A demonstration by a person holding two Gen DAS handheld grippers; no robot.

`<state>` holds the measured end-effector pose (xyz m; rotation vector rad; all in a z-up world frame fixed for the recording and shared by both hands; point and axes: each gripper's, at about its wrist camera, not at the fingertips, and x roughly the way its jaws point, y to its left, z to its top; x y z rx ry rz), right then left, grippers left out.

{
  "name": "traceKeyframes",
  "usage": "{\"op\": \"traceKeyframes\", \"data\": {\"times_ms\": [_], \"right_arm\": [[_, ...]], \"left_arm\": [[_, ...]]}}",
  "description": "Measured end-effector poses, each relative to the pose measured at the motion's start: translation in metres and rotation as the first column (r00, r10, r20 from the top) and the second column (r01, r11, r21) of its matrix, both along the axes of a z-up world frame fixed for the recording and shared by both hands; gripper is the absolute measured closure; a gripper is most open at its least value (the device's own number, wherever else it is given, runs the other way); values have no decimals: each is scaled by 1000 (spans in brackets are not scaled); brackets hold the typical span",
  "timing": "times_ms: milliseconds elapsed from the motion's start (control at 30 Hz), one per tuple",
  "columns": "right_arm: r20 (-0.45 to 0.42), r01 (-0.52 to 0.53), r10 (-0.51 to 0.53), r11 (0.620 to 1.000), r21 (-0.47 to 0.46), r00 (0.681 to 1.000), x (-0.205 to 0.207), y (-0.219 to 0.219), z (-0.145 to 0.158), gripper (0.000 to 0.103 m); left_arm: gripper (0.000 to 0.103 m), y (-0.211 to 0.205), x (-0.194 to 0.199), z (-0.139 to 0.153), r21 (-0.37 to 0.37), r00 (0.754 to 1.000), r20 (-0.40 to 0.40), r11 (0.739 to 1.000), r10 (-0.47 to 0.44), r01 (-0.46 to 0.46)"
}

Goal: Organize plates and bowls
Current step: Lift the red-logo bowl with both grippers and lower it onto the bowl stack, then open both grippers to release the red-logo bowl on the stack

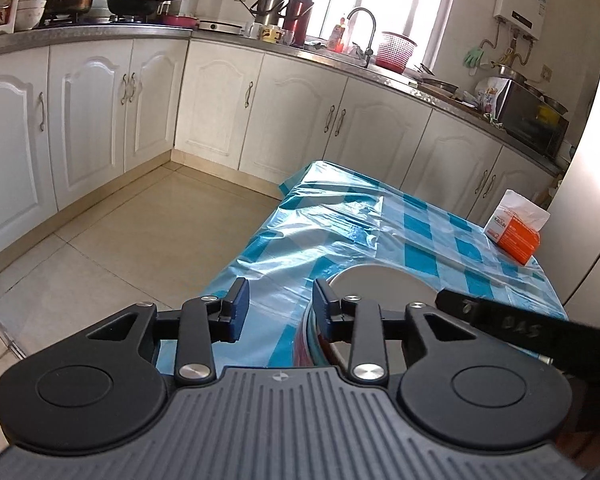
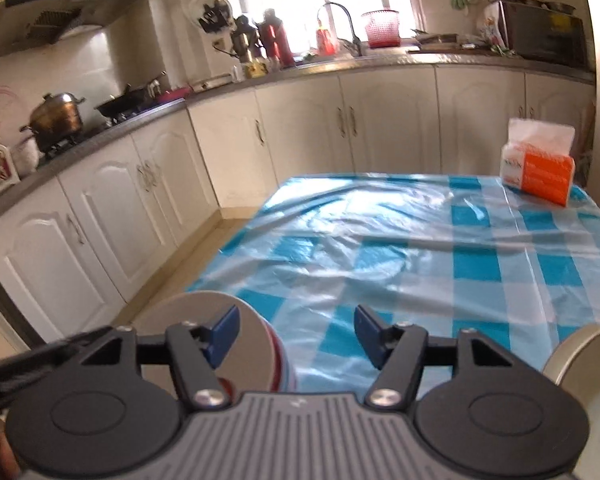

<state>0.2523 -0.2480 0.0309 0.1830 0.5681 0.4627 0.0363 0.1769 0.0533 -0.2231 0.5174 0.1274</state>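
Both tongs are standing apart with nothing between their pads as we are holding them low over the near end of the counter, which is covered in a blue-and-white checked plastic cloth. We are seeing the left tongs part open, with the right blue pad just beside the rim of a stack of dishes; whether it is touching that rim we cannot tell. We are seeing the right tongs spread wider, over bare cloth.

Judging the task, we are looking at a job partly done: the stack of dishes is sitting gathered near the counter's near-left corner, a pale top face above red-banded sides. Whether these are plates or bowls we cannot say. A second pale dish is lying apart at the near right edge, so it probably is waiting to be added.

From the right tongs, the stack is lying behind and beside the left pad, and the second dish is sitting off to the right. An orange tissue pack is standing at the far right corner.
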Motion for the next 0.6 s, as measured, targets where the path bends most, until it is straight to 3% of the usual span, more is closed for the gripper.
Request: {"op": "traceKeyframes", "data": {"times_ms": [133,333,400,467,600], "right_arm": [[-45,11,-10,999,34,999,3,-5,-16,39],[-78,27,-21,997,73,997,-2,-10,-16,38],[-82,38,-30,994,101,996,-8,-17,-14,34],[-76,61,-53,992,107,996,-17,-23,-12,27],[-53,93,-88,989,111,995,-38,-37,-9,23]], "left_arm": [[51,3,-4,0,-10,1000,-1,1000,2,-2],[36,1,-11,2,-11,1000,5,1000,-7,7],[27,-2,-16,1,-1,1000,9,1000,-10,10],[25,-7,-20,1,15,1000,14,1000,-16,16],[13,-18,-29,2,33,999,29,999,-32,31]]}}
